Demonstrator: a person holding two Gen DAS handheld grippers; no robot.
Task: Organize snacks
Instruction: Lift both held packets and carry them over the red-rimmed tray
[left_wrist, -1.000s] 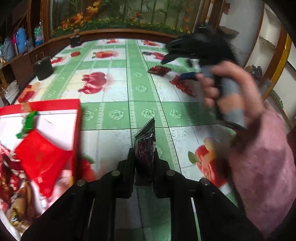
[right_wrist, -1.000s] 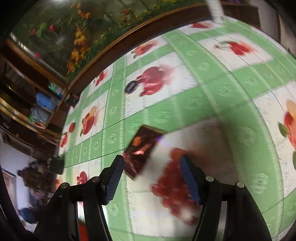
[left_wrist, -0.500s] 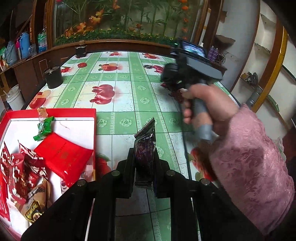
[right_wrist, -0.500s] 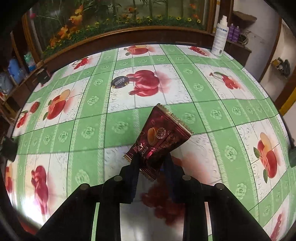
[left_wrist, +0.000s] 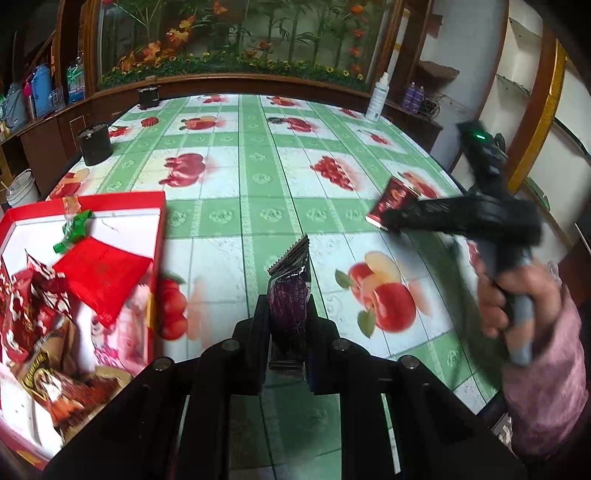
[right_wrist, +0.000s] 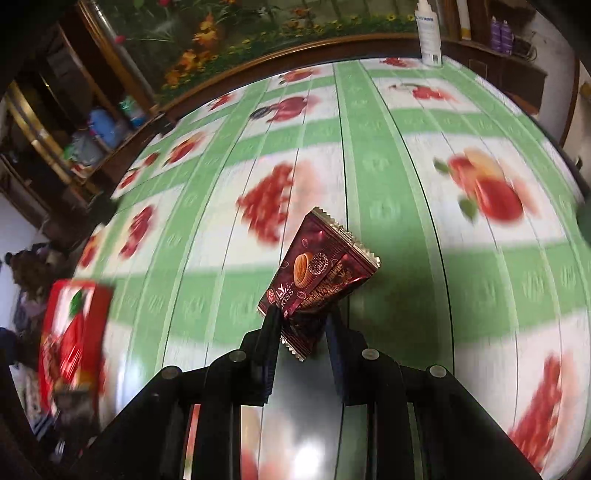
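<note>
My left gripper is shut on a dark purple snack packet and holds it upright above the table, just right of the red box. The box holds several red and brown snack packets. My right gripper is shut on a maroon biscuit packet, lifted off the table. In the left wrist view the right gripper shows at the right with that packet in its tips. The red box also shows blurred in the right wrist view.
The table has a green and white fruit-print cloth. A black cup stands at the far left and a small black holder at the back. A white bottle stands at the far right corner. A dark round sweet lies far back.
The right gripper closed on the maroon biscuit packet, lifted it and swung it back towards the near right. My left gripper kept the purple packet and moved slightly right of the box.
</note>
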